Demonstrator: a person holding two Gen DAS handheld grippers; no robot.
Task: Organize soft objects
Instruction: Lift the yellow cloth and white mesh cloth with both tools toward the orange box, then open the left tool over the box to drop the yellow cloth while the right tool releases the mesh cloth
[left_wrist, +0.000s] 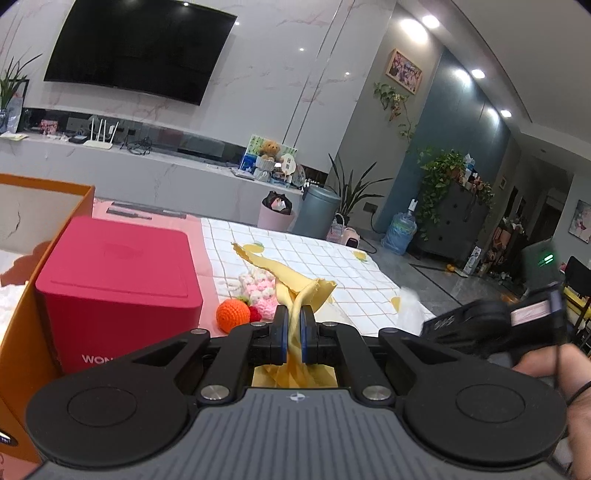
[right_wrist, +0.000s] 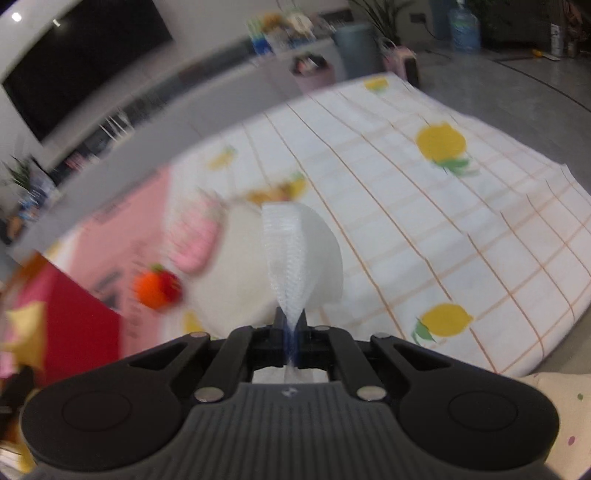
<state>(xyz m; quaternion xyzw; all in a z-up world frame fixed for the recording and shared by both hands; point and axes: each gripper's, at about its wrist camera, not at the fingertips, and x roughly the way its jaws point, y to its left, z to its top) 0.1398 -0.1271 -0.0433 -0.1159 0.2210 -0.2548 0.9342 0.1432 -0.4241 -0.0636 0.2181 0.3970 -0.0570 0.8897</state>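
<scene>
My left gripper (left_wrist: 292, 317) is shut on a yellow cloth (left_wrist: 295, 284), which it holds above the table; the cloth drapes forward and back through the jaws. Beyond it lie a crocheted orange (left_wrist: 232, 314), a small red knitted berry (left_wrist: 255, 314) and a pink-and-white knitted piece (left_wrist: 258, 291). My right gripper (right_wrist: 291, 321) is shut on a white mesh cloth (right_wrist: 295, 254), lifted over the checked tablecloth (right_wrist: 461, 229). The right view is blurred; the orange (right_wrist: 151, 290) and the pink piece (right_wrist: 195, 240) show at its left. The right gripper also appears at the right of the left view (left_wrist: 491, 325).
A red box (left_wrist: 118, 291) stands at the left, against an orange open box (left_wrist: 48, 206). The lemon-print tablecloth (left_wrist: 332, 266) covers the table's right part, a pink mat (left_wrist: 147, 221) the left. Behind are a TV wall, bins and plants.
</scene>
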